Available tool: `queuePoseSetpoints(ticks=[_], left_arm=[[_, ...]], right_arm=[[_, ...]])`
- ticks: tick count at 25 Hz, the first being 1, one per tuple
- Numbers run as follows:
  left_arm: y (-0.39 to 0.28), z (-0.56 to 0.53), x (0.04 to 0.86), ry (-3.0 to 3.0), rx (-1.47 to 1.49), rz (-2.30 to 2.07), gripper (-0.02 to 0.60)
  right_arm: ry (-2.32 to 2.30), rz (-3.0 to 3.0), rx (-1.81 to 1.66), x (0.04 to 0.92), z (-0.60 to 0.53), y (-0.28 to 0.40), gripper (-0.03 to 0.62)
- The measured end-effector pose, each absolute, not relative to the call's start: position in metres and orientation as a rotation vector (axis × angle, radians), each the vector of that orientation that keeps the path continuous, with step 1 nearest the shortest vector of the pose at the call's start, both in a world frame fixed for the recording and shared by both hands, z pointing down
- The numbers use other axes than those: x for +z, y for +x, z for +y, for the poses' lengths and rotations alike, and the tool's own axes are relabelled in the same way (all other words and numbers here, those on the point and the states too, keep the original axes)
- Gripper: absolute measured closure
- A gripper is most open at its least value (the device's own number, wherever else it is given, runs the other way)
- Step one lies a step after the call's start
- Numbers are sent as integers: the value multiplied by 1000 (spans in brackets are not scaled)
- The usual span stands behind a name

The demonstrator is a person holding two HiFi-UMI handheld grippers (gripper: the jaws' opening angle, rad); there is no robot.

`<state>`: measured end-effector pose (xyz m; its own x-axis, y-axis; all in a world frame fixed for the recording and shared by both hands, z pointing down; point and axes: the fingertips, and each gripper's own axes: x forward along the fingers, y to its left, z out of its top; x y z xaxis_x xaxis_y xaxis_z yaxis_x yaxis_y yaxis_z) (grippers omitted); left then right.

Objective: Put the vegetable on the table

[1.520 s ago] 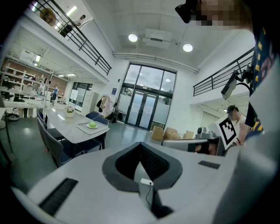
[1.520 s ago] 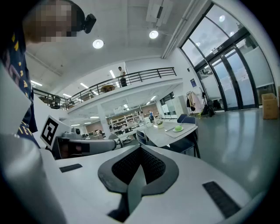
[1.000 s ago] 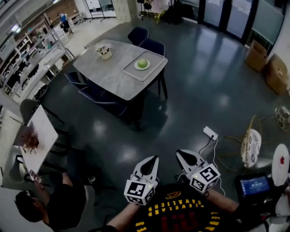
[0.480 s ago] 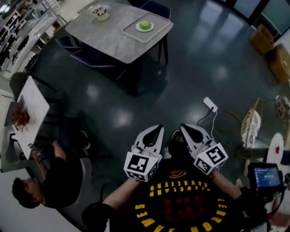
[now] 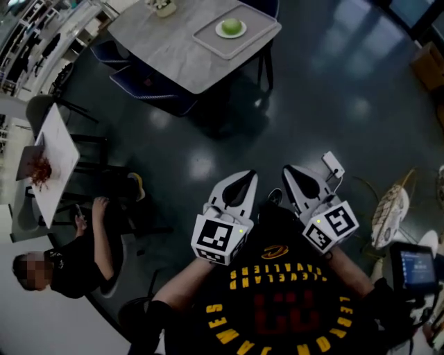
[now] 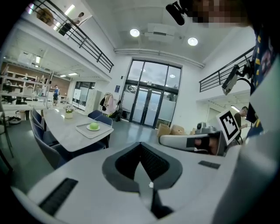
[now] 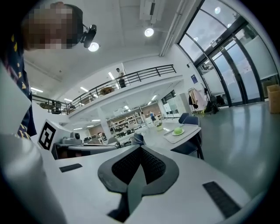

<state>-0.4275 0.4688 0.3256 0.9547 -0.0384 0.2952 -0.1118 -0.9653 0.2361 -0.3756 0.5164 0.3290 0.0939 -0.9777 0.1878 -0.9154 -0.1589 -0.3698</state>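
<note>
A round green vegetable [image 5: 232, 26] lies on a white plate [image 5: 220, 30] in a grey tray [image 5: 244, 39] near the corner of a grey table [image 5: 166, 48], far across the floor. It also shows as the green vegetable [image 6: 93, 126] in the left gripper view and the vegetable [image 7: 177, 130] in the right gripper view. My left gripper [image 5: 245, 177] and right gripper [image 5: 291, 172] are held close to my chest, side by side, both shut and holding nothing.
Dark blue chairs [image 5: 149, 83] stand around the grey table, with a small flower pot [image 5: 160, 5] on it. A seated person [image 5: 76, 260] is at the left by a white table [image 5: 57, 161]. A power strip [image 5: 334, 165] lies on the dark floor [image 5: 312, 90].
The view has shifted: the grey table with the vegetable has slid up and right in the head view. Both grippers sit slightly higher in frame, still shut.
</note>
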Motion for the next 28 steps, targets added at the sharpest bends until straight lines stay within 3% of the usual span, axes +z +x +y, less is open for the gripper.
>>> queuePoseSetpoints(ticks=[6,15,28], left_arm=[[-352,480,321,2858,427,-149,580],[-292,450,332,2825,478,-223,580],[-144,309,330,2819,380,-102,580]], right_arm=[[-2164,1957,-602,327,524,-299,589],[-2103,1985,-667,342,495,-240,589],[-2297,1904,-660,339,378,-89,589]])
